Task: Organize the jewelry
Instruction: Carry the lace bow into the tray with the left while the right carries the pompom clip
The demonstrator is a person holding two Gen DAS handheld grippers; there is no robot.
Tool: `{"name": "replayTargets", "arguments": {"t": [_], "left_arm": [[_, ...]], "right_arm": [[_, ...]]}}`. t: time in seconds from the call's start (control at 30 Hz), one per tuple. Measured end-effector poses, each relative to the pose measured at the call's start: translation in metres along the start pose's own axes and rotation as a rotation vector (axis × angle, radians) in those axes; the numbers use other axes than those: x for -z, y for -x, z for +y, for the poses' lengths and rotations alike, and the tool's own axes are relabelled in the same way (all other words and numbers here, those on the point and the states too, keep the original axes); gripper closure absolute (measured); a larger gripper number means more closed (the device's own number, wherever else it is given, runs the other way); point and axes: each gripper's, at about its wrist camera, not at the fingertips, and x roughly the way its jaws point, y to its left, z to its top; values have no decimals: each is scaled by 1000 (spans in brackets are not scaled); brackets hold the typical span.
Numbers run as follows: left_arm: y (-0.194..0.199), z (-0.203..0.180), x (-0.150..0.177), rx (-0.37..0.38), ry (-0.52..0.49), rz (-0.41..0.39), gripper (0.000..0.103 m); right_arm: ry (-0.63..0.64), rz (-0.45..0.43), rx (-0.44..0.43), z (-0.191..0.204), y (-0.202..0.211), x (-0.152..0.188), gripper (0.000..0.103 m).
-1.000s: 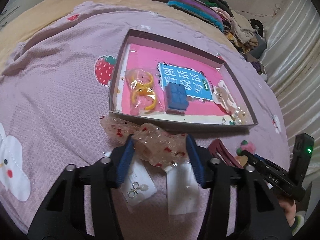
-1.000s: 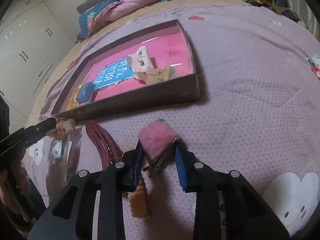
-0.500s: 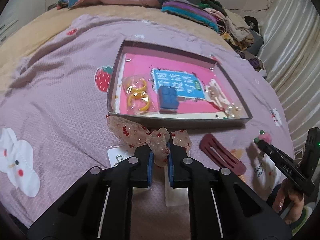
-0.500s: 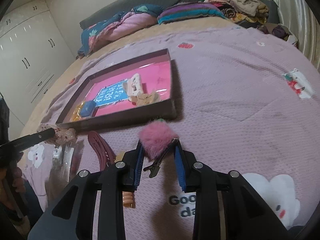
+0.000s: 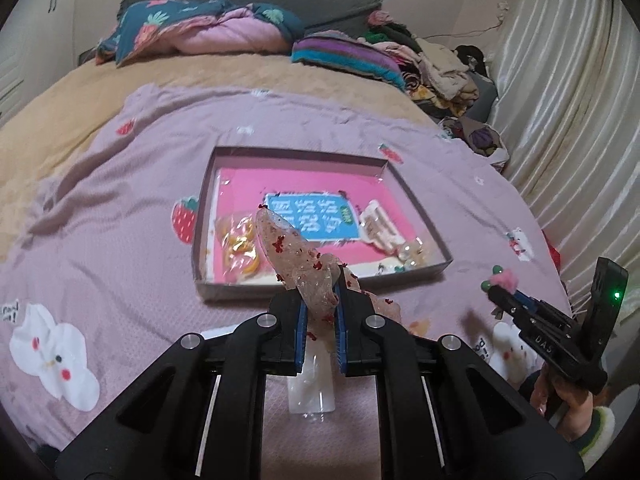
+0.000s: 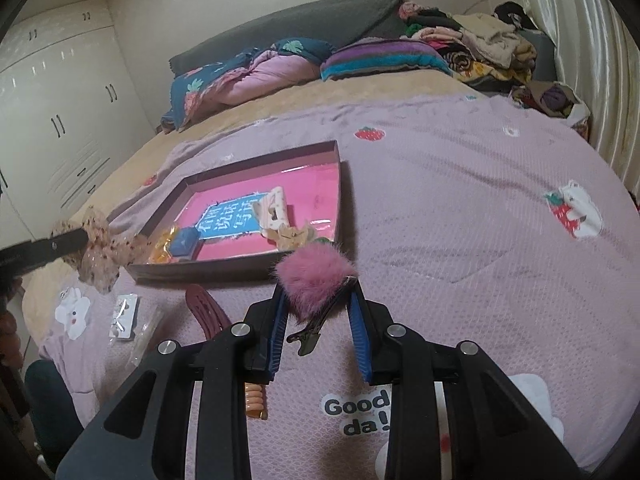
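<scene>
Organza gathered into a bow (image 5: 298, 258), sheer and dotted with red, is pinched between the left tongs (image 5: 319, 312), whose blue pads are pressed close on its knot. One tail stands up past the tips, the other droops to the right of them. Ahead of these tongs, just beyond the tips, lies the shallow box (image 5: 416, 216) with its pink floor, on the lilac bedspread (image 5: 100, 208). Inside it, ahead and left of the tips, sit yellow hoops in a clear bag (image 5: 240, 246), and ahead and right a cream claw clip (image 5: 378, 226).

Right tongs (image 6: 320, 316) grip a pink fluffy hair clip (image 6: 316, 276): the pompom bulges above the tips and the dark metal clip hangs between the fingers. Their jaws stand wider than the left pair's, closed only as far as the fluff allows. The box (image 6: 240, 268) is just ahead of them. Below and left of these tongs lie a maroon snap clip (image 6: 206, 312) and what may be a coiled peach hair tie (image 6: 256, 404), half hidden behind a finger.

Both held pieces look almost weightless and soft. The bow will crumple and flop, so the knot is the sound place to hold. The pompom squashes and could slide, so the stiff metal clip beneath it is likely the firmer hold.
</scene>
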Motion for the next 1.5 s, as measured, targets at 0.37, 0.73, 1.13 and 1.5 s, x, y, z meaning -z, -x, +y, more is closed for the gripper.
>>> {"name": "replayTargets", "arguments": {"t": [0.37, 0.73, 1.13, 1.5], "left_arm": [[0, -19, -23, 52, -33, -27, 98], [-5, -25, -54, 78, -46, -48, 98], [-33, -29, -88, 63, -90, -33, 98], [-75, -26, -97, 48, -86, 21, 98]], "right_arm": [[100, -12, -21, 23, 12, -19, 75], [122, -66, -39, 32, 21, -66, 75], [133, -78, -35, 33, 2, -114, 75], [182, -28, -38, 37, -37, -143, 75]]}}
